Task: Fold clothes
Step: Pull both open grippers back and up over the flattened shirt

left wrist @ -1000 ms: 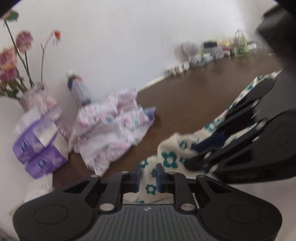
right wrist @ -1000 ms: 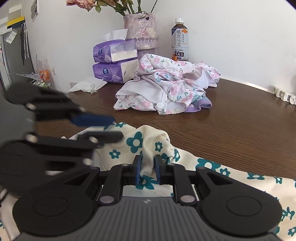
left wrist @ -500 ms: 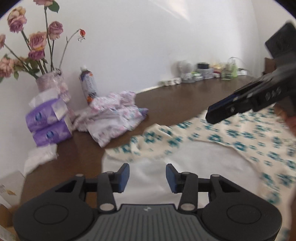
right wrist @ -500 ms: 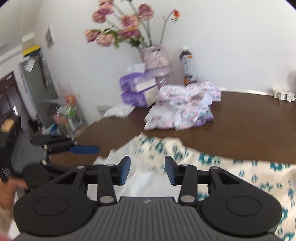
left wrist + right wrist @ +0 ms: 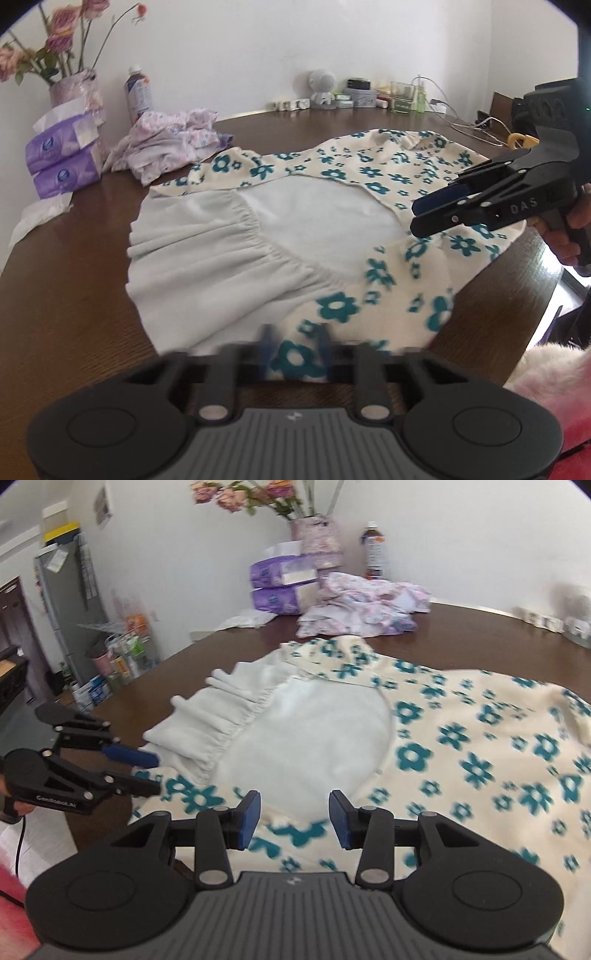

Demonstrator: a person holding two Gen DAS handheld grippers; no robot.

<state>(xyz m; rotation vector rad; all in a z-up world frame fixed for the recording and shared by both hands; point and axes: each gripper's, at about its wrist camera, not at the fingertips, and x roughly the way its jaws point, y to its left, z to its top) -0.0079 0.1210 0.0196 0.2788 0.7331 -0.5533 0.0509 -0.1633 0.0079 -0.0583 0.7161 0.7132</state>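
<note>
A cream garment with teal flowers (image 5: 332, 173) (image 5: 461, 738) lies spread on the dark wooden table (image 5: 66, 295), its white lining (image 5: 229, 236) turned up and gathered at the left. My left gripper (image 5: 295, 343) is open, low over the garment's near hem, its fingers blurred. It also shows in the right wrist view, where the left gripper (image 5: 153, 773) hovers at the garment's left corner. My right gripper (image 5: 294, 819) is open above the near flowered edge, nothing between its pads. In the left wrist view the right gripper (image 5: 417, 216) hangs over the garment's right side.
A crumpled pink floral clothes pile (image 5: 173, 136) (image 5: 362, 609) lies behind the garment. Purple tissue packs (image 5: 62, 162), a flower vase (image 5: 74, 88) and a bottle (image 5: 138, 94) stand at the back left. Small clutter (image 5: 369, 96) lines the far wall. A fridge (image 5: 66, 602) stands beyond the table.
A second ago both grippers were shut on the flowered garment close together. Both have let go, opened and drawn back, and the garment now lies spread on the table.
</note>
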